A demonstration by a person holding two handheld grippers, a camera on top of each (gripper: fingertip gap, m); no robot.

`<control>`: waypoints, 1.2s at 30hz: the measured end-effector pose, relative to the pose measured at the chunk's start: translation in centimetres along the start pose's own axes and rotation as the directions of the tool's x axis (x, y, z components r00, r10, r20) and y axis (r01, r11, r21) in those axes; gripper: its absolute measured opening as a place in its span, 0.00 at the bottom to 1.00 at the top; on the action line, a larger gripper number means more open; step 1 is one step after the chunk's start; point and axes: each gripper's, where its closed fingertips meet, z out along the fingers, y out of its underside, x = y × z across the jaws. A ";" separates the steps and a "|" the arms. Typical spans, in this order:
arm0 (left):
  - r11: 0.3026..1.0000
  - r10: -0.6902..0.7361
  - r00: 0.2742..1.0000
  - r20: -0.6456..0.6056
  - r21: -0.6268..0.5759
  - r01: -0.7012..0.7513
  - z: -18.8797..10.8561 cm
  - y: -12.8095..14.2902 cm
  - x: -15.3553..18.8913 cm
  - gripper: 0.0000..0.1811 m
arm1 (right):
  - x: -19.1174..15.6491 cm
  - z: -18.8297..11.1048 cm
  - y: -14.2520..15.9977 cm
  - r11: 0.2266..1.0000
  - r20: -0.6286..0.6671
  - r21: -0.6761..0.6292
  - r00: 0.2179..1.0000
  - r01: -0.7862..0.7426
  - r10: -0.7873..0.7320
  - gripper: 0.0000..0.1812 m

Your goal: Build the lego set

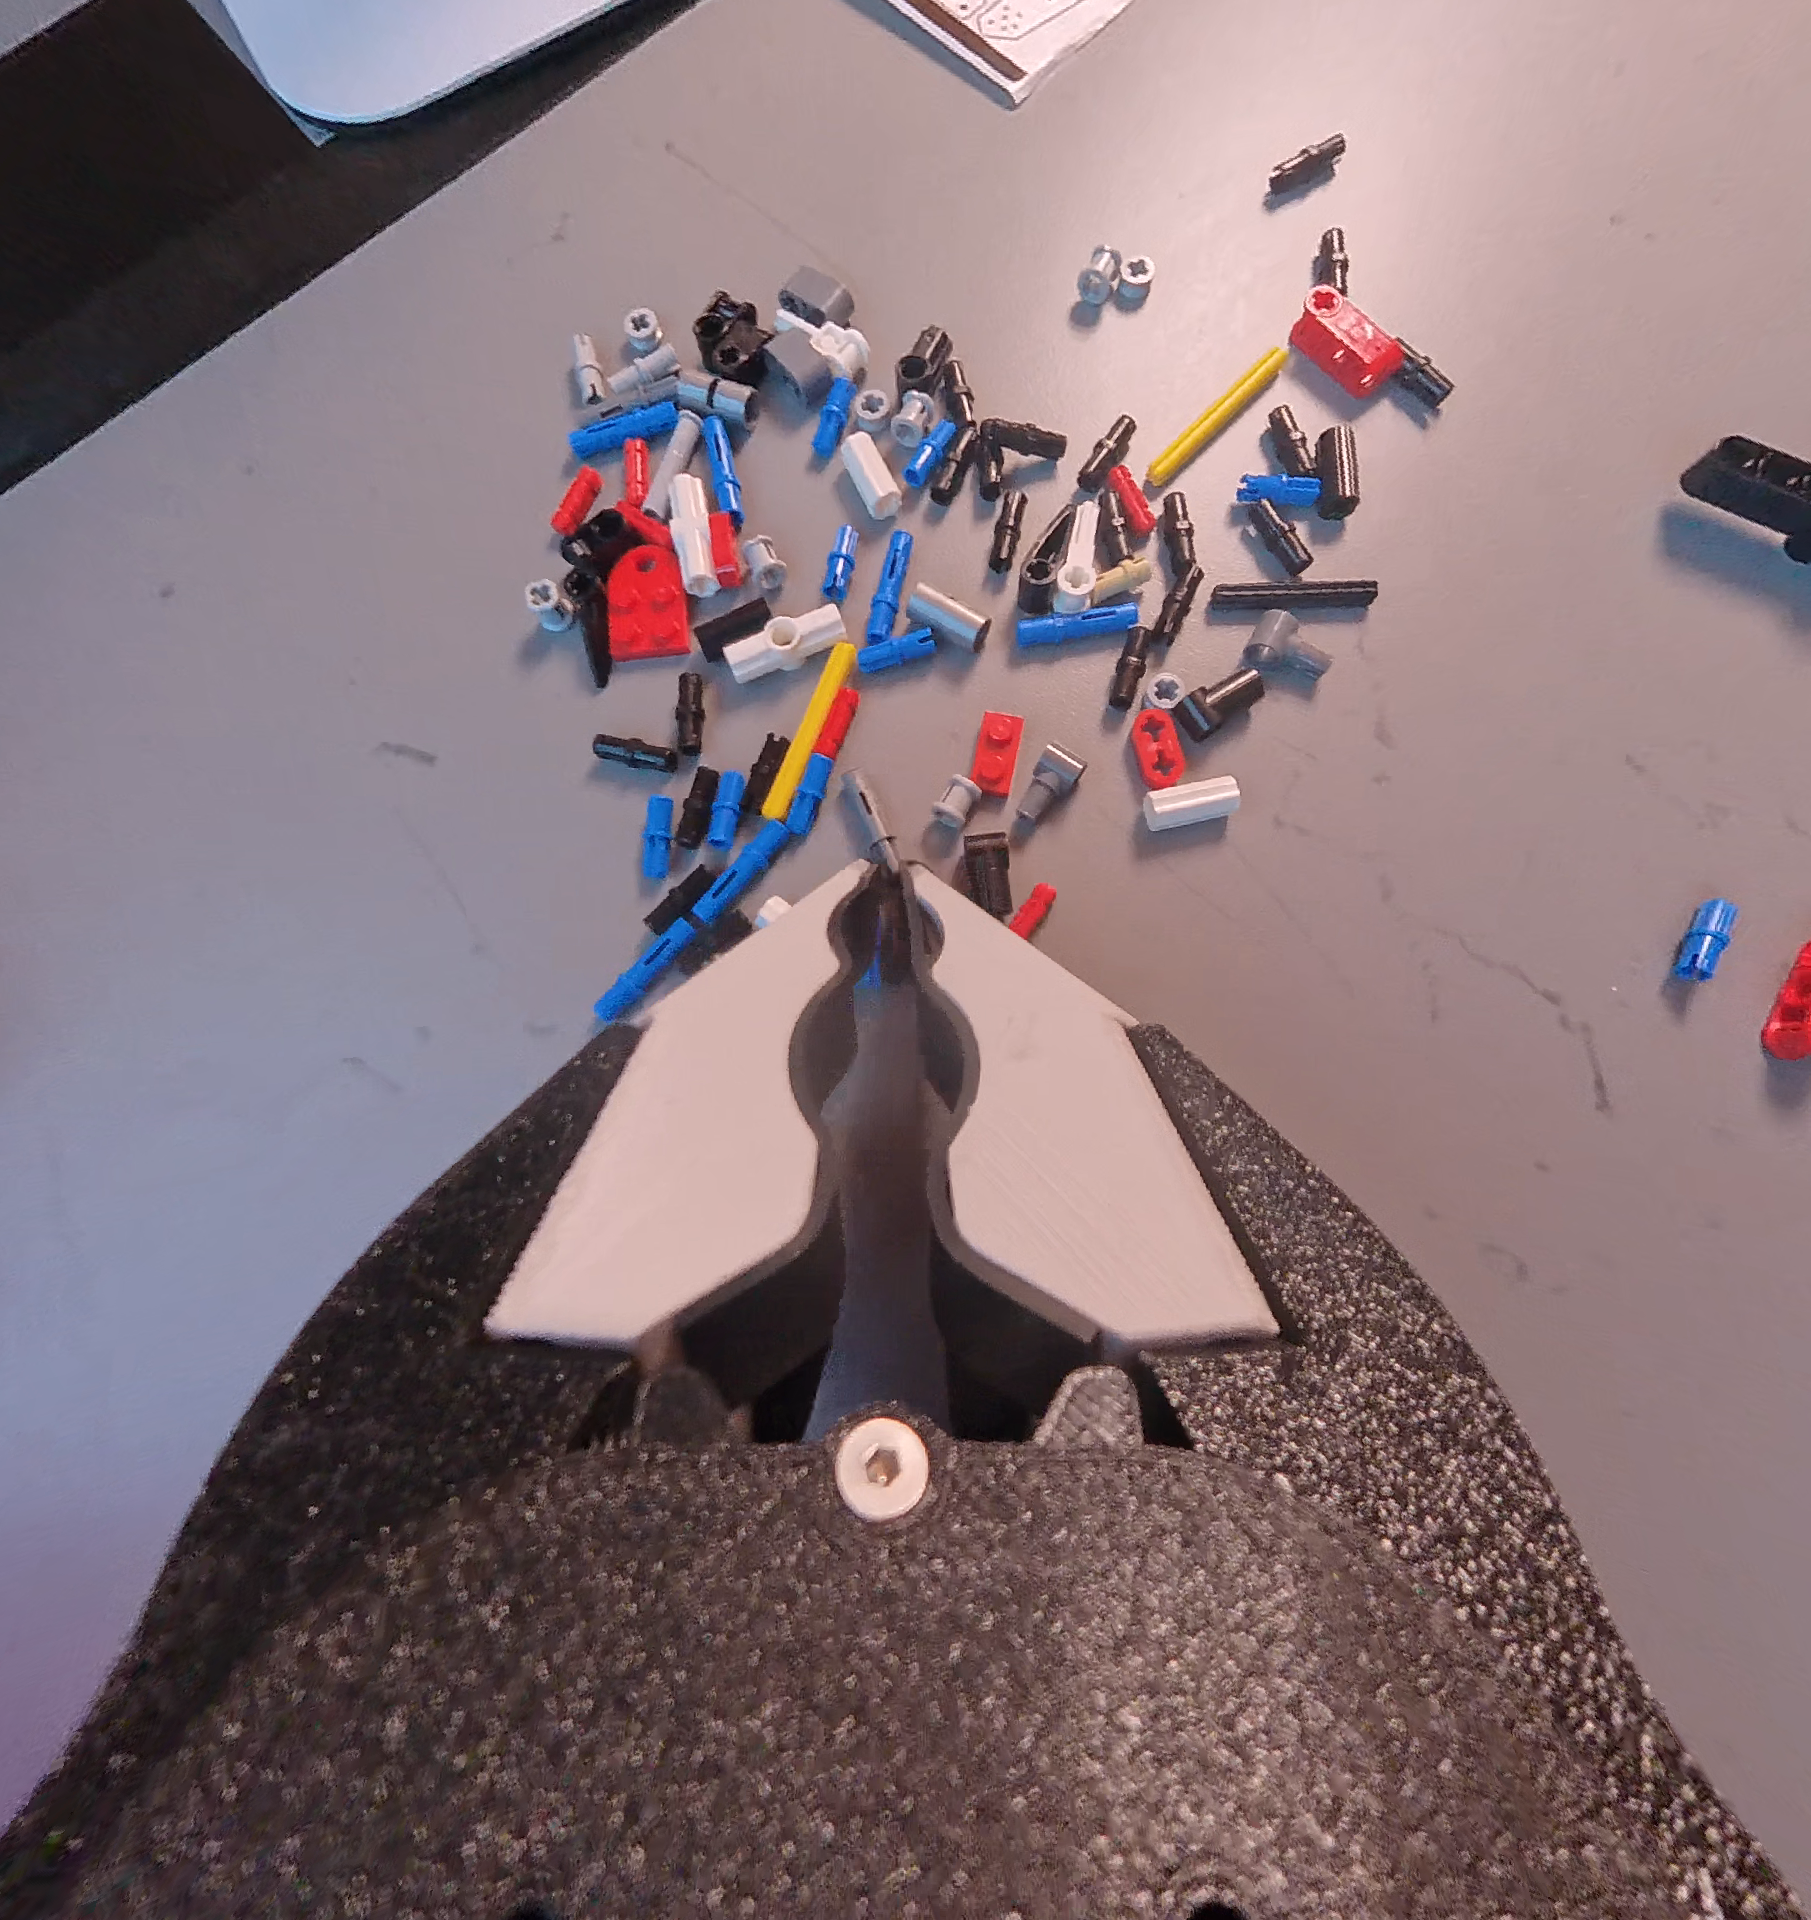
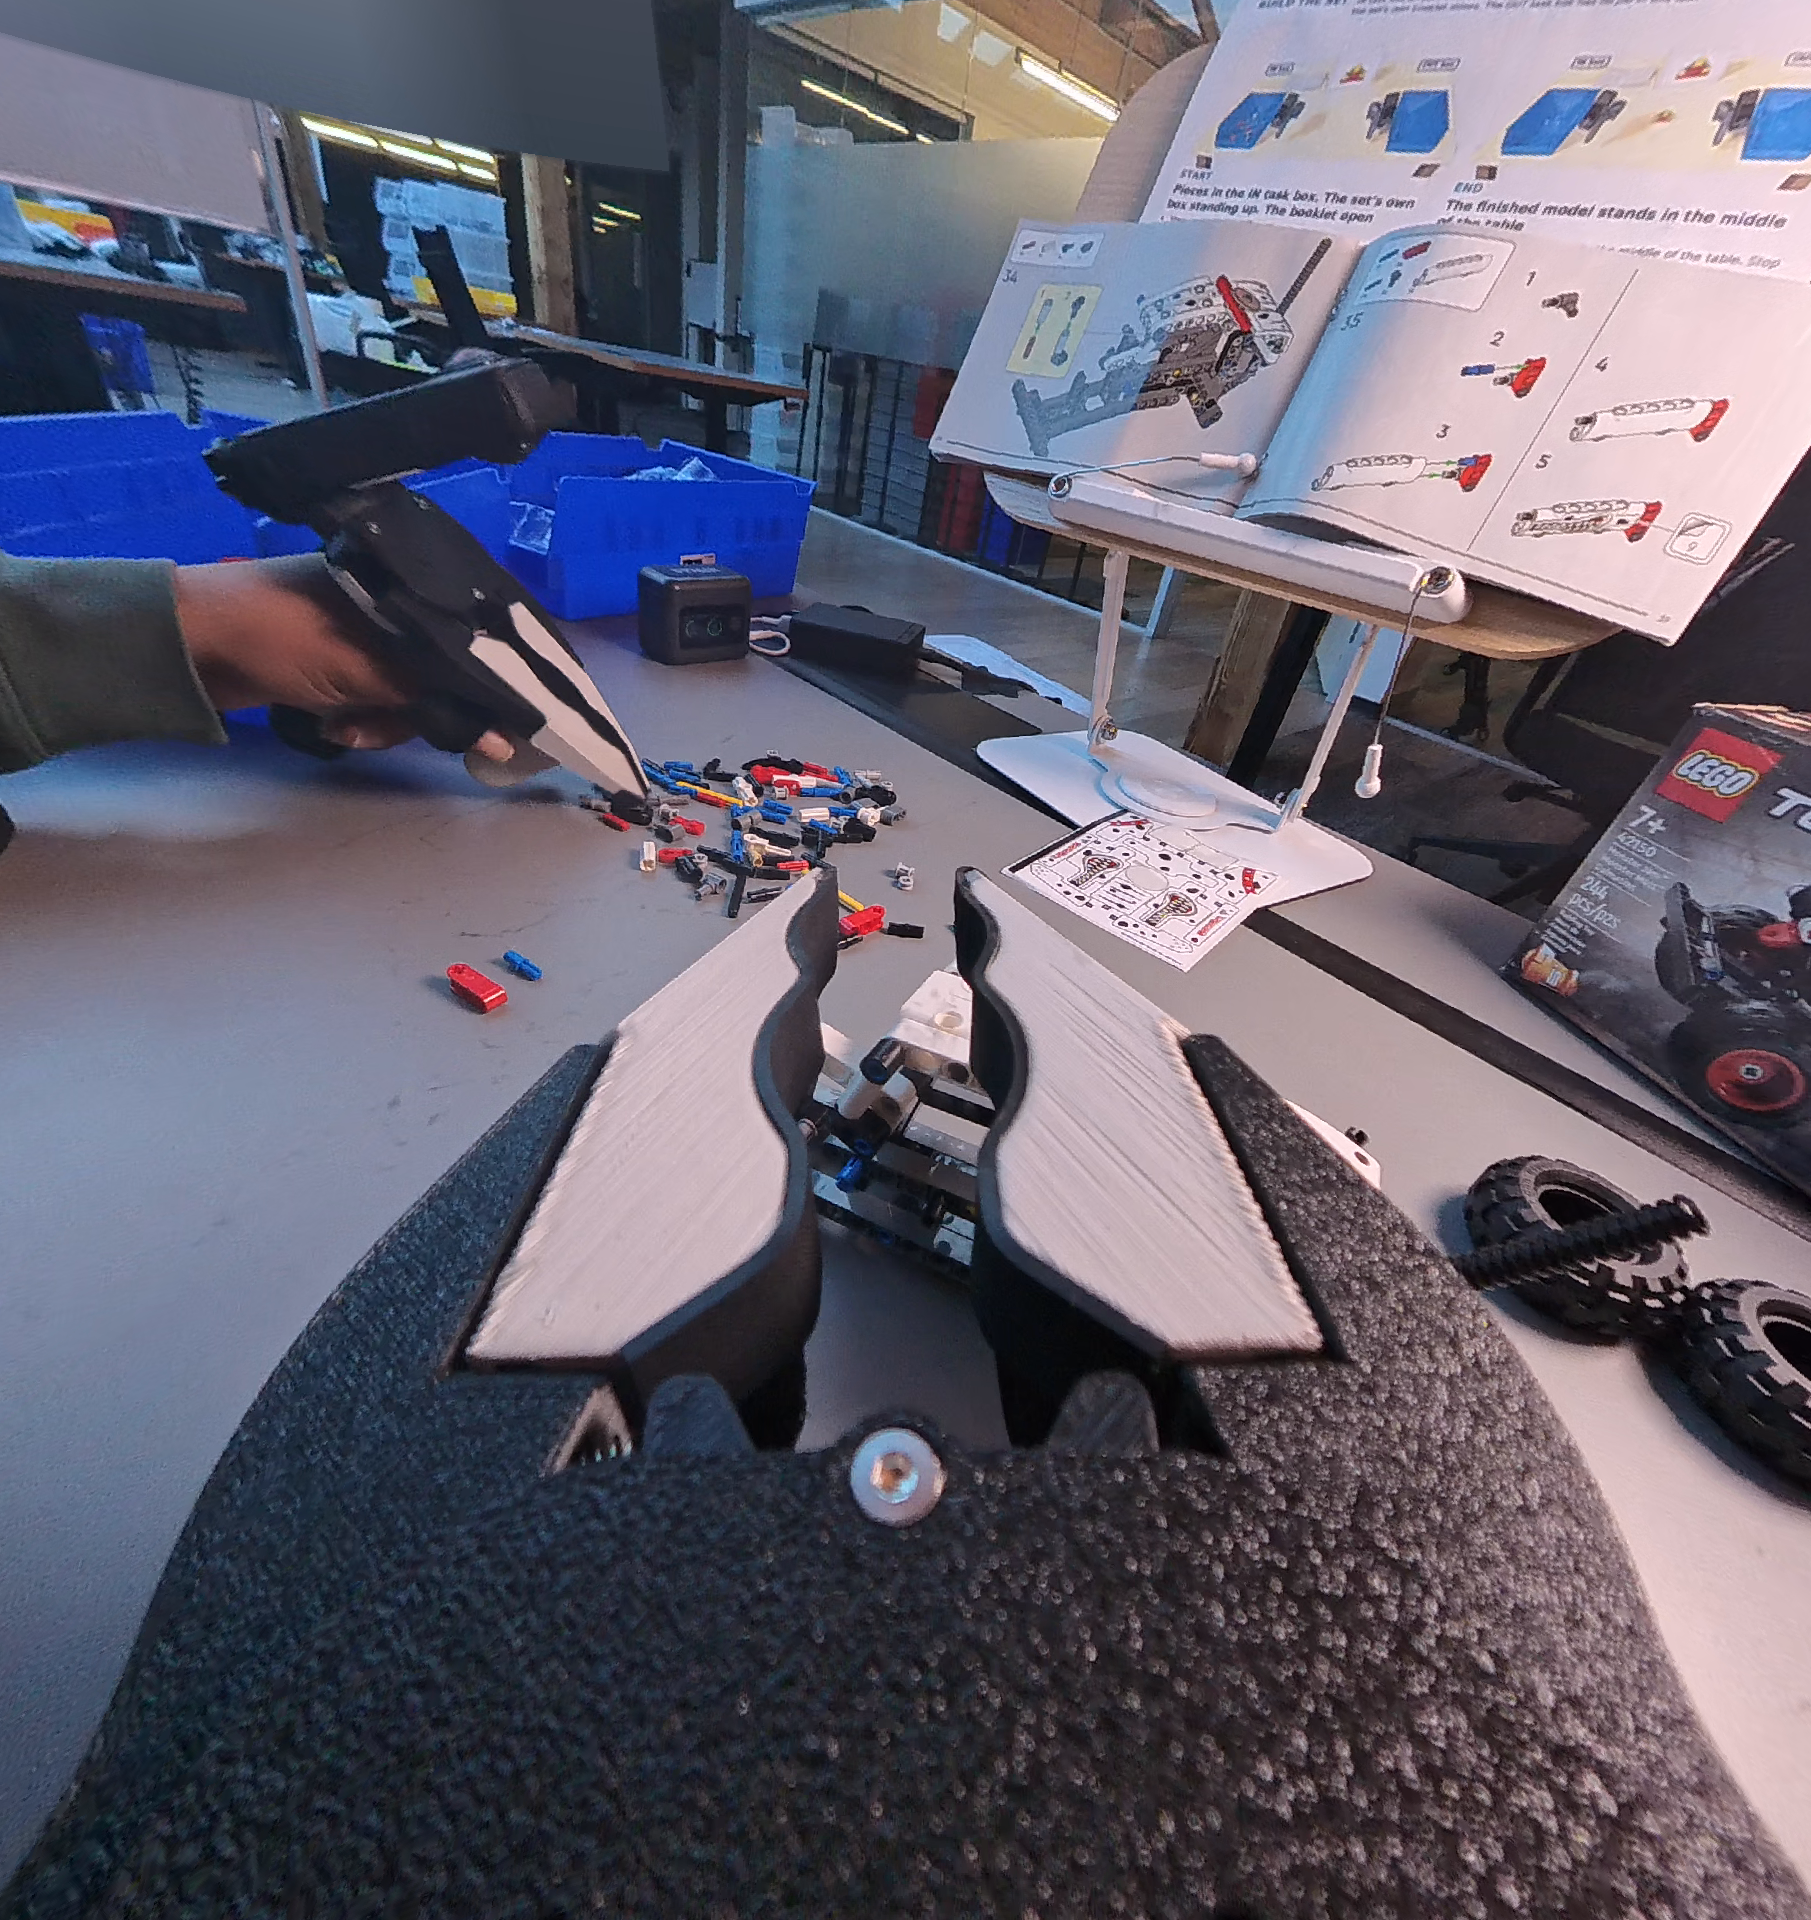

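Observation:
A pile of small loose Lego pieces (image 1: 880, 520) in black, blue, red, grey, white and yellow lies on the grey table (image 1: 257, 727). My left gripper (image 1: 885, 881) is at the pile's near edge, shut on a small grey and black pin (image 1: 868, 816) that sticks out past its tips. In the right wrist view the left gripper (image 2: 636, 790) points down at the pile (image 2: 776, 810). My right gripper (image 2: 893, 899) has its jaws partly apart around the white and black partly built model (image 2: 911, 1081). The model's black end also shows in the left wrist view (image 1: 1774, 488).
A red piece (image 2: 475, 987) and a blue pin (image 2: 522, 964) lie apart from the pile. Two black tyres (image 2: 1794, 1371) and a black ridged rod (image 2: 1587, 1242) lie at the right. The set's box (image 2: 1711, 935), an open booklet (image 2: 1400, 416) on a white stand (image 2: 1171, 800), a sticker sheet (image 2: 1140, 894) and blue bins (image 2: 662, 520) are behind. Spacing between my two grippers at the tips: around 30 cm.

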 end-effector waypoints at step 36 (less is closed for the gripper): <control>0.980 -0.146 0.989 -0.009 0.135 0.146 0.0 -3.7 -2.1 0.10 | -0.2 0.3 0.7 1.000 0.017 -0.027 1.000 -0.003 0.004 0.12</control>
